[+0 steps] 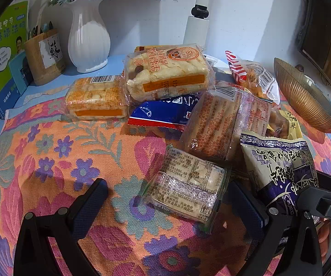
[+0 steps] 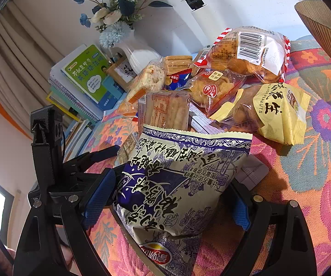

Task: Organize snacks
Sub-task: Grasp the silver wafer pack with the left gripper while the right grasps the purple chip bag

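both grippers parked at the near edge of an unsorted snack pile.

the snacks lie heaped on the floral cloth point(image 1: 50, 165), most of them toward the far right, so nothing appears sorted yet. the right gripper point(image 2: 165, 209) has its fingers spread wide around the cream-and-purple chip bag point(image 2: 179, 184); the blue pads point(image 2: 100, 197) stand just beside the bag's sides, and whether they press on it cannot be told. this straddle suits a bulky, puffy bag that needs a broad bite. the left gripper point(image 1: 167, 207) is also wide, with the clear-wrapped cake point(image 1: 188, 184) lying between its fingers, touching the right-hand pad or nearly so, not clamped. the ribbed gold bowl point(image 1: 303, 96) sits at the far right, beside the pile, a likely destination. the white vase point(image 1: 88, 36) and books point(image 2: 85, 80) stand far left, clear of the work.
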